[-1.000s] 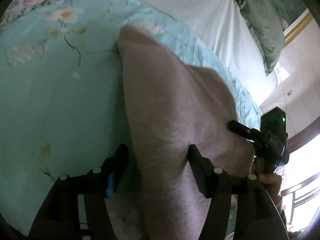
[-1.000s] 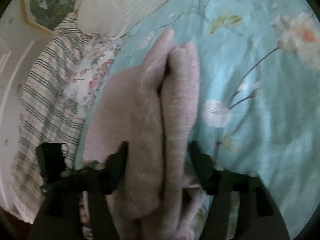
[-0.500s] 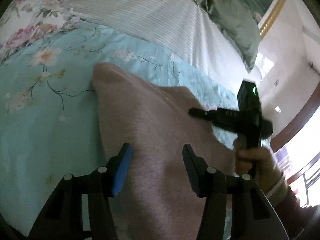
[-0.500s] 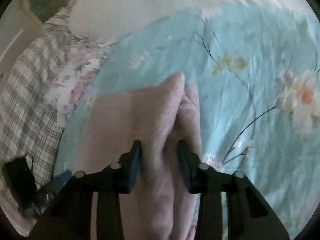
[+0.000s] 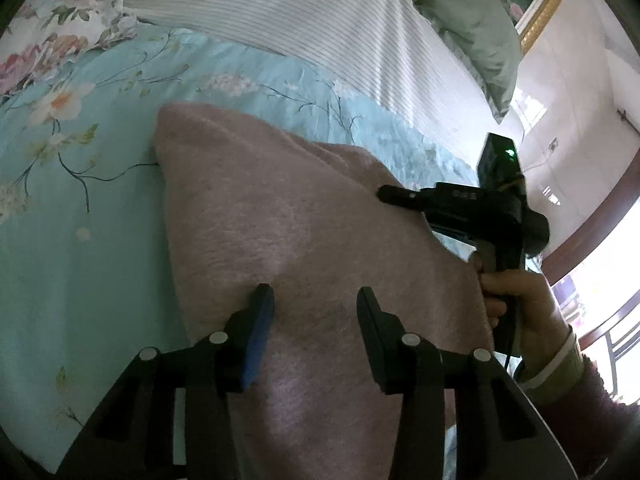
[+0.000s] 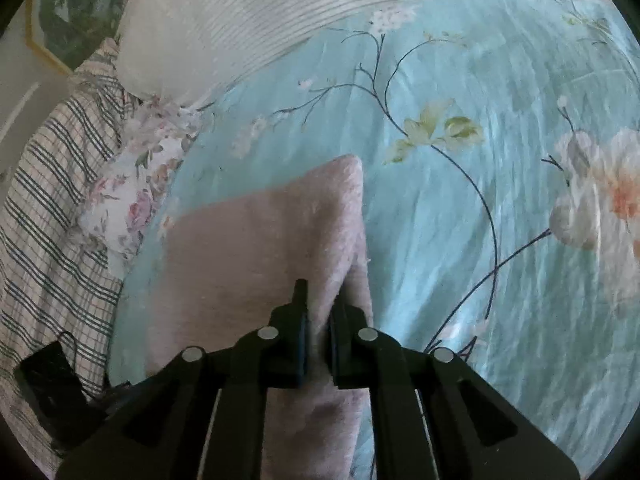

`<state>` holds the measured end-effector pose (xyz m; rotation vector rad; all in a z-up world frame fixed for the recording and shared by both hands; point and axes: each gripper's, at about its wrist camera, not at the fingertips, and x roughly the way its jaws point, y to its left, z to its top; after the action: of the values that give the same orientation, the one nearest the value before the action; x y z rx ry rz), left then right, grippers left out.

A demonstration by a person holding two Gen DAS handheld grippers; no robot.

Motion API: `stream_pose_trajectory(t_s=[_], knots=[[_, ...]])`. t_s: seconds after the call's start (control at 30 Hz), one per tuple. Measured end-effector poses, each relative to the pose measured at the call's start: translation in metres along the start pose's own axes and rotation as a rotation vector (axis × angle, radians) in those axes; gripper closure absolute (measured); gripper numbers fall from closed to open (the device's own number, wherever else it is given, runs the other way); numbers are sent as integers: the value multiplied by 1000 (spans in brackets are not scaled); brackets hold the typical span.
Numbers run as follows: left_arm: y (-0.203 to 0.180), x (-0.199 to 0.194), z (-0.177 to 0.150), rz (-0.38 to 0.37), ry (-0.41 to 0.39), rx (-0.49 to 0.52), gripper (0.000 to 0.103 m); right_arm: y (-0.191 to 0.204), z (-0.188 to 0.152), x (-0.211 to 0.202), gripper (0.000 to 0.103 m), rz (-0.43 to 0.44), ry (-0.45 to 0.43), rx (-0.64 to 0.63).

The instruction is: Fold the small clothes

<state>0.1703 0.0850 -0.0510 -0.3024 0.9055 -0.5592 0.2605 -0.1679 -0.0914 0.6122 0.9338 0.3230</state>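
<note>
A fuzzy pink garment lies folded on the light blue floral bedspread. My left gripper is open, its fingers straddling the garment's near part from above. My right gripper is shut on the garment's right folded edge, with the cloth pinched between its pads. The right gripper also shows in the left wrist view, held by a hand at the garment's right side.
A white striped pillow and a green pillow lie at the far side. A floral cloth and a plaid blanket lie to the left. The left gripper's body shows at lower left.
My right gripper has closed on the garment's right edge. My left gripper has drawn back and its jaws stay open. The two raised folds now lie flatter.
</note>
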Motion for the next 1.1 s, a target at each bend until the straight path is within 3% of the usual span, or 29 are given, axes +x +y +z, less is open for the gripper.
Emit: stream_pose_trajectory(t_s=[0.1, 0.17, 0.23, 0.27, 0.43, 0.57, 0.6, 0.63, 0.77, 0.83, 1.0, 1.1], knots=[[-4, -15, -1, 2, -16, -5, 60, 15, -6, -29, 85, -18, -46, -16], [-7, -33, -8, -21, -34, 3, 60, 26, -22, -53, 80, 25, -72, -42], [-10, -50, -21, -61, -41, 12, 60, 31, -51, -79, 69, 57, -91, -57], [-12, -57, -28, -78, -39, 21, 60, 31, -71, -93, 69, 66, -91, -61], [-25, -76, -70, -130, 12, 77, 60, 31, -135, -115, 69, 89, -42, -60], [-26, -76, -95, -116, 50, 91, 60, 36, -161, -97, 69, 11, 37, -113], [-24, -75, -98, -126, 58, 81, 60, 36, -164, -93, 72, 2, 56, -120], [-23, -75, -101, -132, 63, 75, 60, 36, -167, -92, 95, 9, 67, -124], [-20, -61, -101, -91, 97, 79, 59, 47, -155, -116, 95, 44, -7, -163], [-17, -50, -103, -60, 133, 81, 59, 50, -151, -126, 95, 5, -22, -204], [-18, -45, -108, -36, 150, 95, 59, 19, -170, -94, 95, -136, 98, -208], [-19, -47, -107, -17, 163, 102, 59, 5, -177, -87, 94, -138, 83, -149]])
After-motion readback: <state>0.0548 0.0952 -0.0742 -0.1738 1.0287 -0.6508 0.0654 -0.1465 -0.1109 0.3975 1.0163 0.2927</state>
